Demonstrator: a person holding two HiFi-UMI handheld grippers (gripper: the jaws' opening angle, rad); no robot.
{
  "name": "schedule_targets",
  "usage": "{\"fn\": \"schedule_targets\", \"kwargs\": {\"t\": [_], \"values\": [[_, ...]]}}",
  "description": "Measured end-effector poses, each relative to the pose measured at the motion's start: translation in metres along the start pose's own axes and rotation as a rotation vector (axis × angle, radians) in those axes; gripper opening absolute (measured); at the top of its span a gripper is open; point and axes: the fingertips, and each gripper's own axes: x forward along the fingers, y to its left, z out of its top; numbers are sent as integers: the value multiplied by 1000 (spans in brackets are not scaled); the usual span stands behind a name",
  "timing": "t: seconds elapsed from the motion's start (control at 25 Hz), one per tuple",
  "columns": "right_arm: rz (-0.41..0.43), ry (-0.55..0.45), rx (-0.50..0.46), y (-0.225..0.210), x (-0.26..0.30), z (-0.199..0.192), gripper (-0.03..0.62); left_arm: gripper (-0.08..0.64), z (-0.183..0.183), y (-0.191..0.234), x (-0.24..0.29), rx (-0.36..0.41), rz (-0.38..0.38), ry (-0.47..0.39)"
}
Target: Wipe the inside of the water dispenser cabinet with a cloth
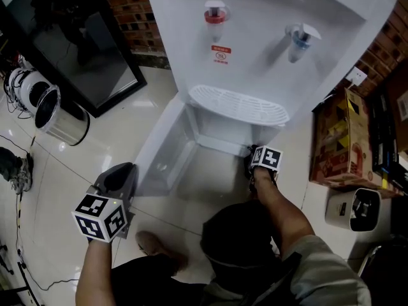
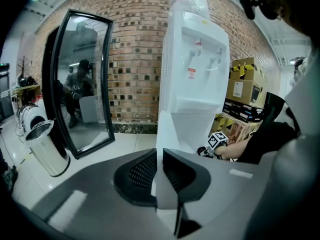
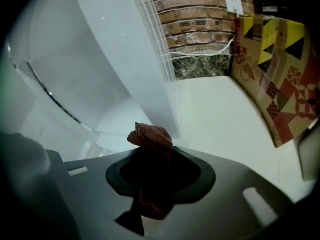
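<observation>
L gripper (image 2: pixel 159 159) is clenched on the edge of the open door (image 1: pixel 167 146). The thin white panel sits right between its fingers (image 2: pixel 137 171). I reckon that's so the door can't swing back over the opening.

R gripper (image 1: pixel 256 153) is grasping the reddish cloth (image 3: pixel 150 135), w/ the wad poking out past the fingertips so fabric, not plastic, meets the wall. The cabinet (image 3: pixel 85 84) of the water dispenser (image 1: pixel 268 30) lies just ahead & left of the R fingers. Can't tell if the cloth touches it yet.

R is angled steeply down, prob. to reach the cabinet floor. Wiping looks barely begun.
</observation>
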Motion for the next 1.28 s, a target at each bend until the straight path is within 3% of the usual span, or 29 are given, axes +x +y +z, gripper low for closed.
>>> {"fn": "schedule_targets", "kwargs": {"t": [0.12,0.32,0.56,0.68,0.8,0.92,1.12,1.28], "values": [[136,4,-149,32,-28,1,135,12,-1,-5,1,3,-12,30],[295,-95,-453,71,-106,26,135,11,-5,-25,1,5,-54,71],[478,-181,-698,97,-205,51,135,12,-7,-65,3,-4,-167,83],[531,-192,-812,97,-250,58,137,0,-3,-96,8,8,-284,94],[513,-187,-913,86,-287,69,137,0,2,-128,16,80,-374,101],[468,-209,-921,72,-317,89,137,0,5,-158,28,146,-448,115],[512,-225,-846,70,-353,101,140,0,18,-208,54,266,-515,112],[487,-232,-855,59,-370,102,140,0,31,-233,76,275,-555,86]]}}
